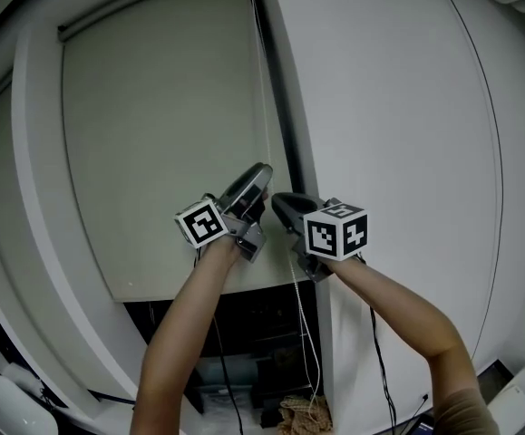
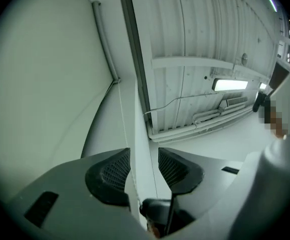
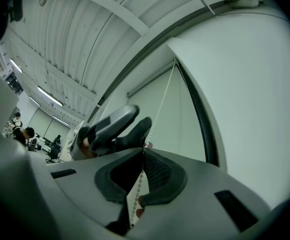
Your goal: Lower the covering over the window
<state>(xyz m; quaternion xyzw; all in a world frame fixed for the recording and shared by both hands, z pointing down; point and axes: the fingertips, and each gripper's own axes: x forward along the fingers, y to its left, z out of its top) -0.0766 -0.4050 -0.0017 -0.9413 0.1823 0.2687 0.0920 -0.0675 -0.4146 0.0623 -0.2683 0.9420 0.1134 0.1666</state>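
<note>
Roller blind (image 1: 171,134): drawn most of the way down the window, bottom edge about level with the hands, a dark uncovered stretch left beneath. Bead chain (image 3: 160,106): hangs along the blind's right edge, with the right gripper (image 3: 142,156) clenched on it and the left gripper (image 2: 143,166) just above, jaws released and the chain running loose between them. Step judged: hand-over-hand pull, mid-cycle; next move calls for a steady downward draw by the right gripper, then the left clamping higher up the same strand.
</note>
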